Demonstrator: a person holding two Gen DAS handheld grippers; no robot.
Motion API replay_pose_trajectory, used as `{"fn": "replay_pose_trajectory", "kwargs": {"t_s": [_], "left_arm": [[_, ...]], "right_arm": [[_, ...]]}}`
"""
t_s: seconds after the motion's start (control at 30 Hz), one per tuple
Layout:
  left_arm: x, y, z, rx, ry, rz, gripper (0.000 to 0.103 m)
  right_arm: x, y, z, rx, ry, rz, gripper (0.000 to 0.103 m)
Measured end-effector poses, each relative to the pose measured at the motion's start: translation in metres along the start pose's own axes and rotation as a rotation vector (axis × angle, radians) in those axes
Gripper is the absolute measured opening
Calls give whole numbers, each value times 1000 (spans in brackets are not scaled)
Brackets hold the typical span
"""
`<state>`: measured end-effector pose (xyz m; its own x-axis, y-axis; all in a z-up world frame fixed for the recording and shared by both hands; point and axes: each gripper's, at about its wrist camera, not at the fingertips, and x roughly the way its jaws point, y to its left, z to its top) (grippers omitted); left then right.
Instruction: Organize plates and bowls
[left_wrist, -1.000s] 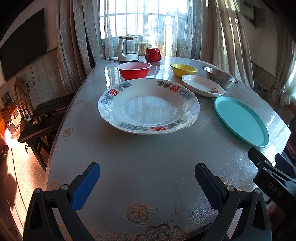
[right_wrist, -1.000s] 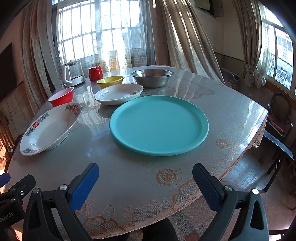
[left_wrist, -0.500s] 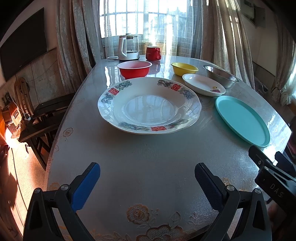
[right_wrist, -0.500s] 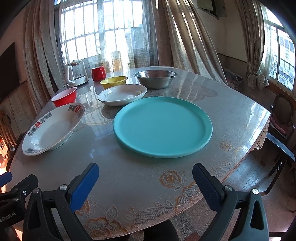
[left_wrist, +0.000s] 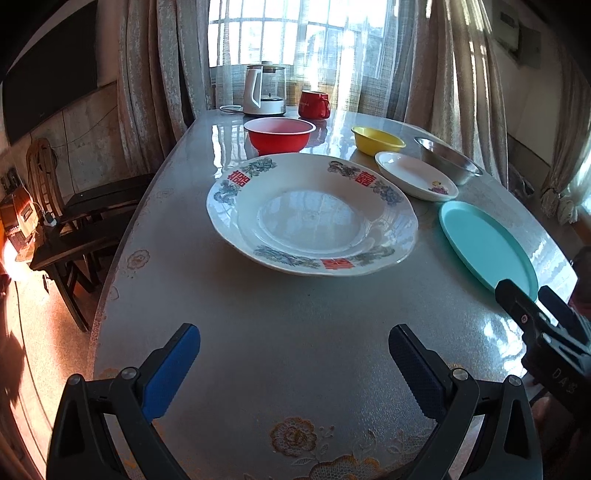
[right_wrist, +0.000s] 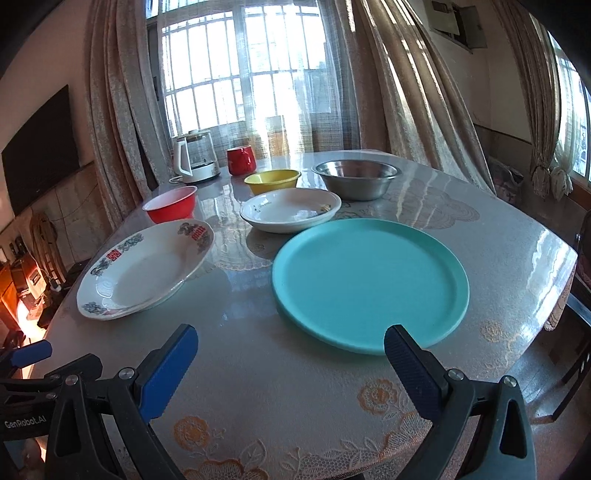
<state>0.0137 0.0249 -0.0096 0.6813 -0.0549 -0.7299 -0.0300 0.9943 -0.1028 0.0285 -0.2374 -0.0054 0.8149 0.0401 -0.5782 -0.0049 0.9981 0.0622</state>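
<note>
Grippers both gaping and empty, left gripper (left_wrist: 294, 352) squared to the patterned plate (left_wrist: 312, 214), right gripper (right_wrist: 290, 354) at the teal plate (right_wrist: 370, 283)'s near rim, likely lining up first pickups; bowls unstacked beyond.

L wrist cam: sits low at near edge of the surface (left_wrist: 295, 350), facing fwd toward the window, patterned plate (left_wrist: 312, 214) dead ahead. R wrist cam: same edge, further right, teal plate (right_wrist: 369, 280) close in front. Both views share patterned plate, teal plate, red bowl (left_wrist: 279, 134), kettle (right_wrist: 194, 157). Each cam catches the other gripper at frame edge.
</note>
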Motion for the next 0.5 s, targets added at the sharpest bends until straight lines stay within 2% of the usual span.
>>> {"fn": "replay_pose_trajectory", "kwargs": {"t_s": [0.1,0.2,0.33,0.5], "left_arm": [[7,19,9,-76,36,-24,103],[16,36,16,-143,80,-94,103],[17,54,16,-228,26,-179,103],[29,70,27,-314,41,-199,103]], "right_arm": [[6,10,6,-50,17,16,103],[12,14,11,-47,21,62,103],[22,20,19,-51,24,160,94],[42,33,31,-50,72,265,85]]}}
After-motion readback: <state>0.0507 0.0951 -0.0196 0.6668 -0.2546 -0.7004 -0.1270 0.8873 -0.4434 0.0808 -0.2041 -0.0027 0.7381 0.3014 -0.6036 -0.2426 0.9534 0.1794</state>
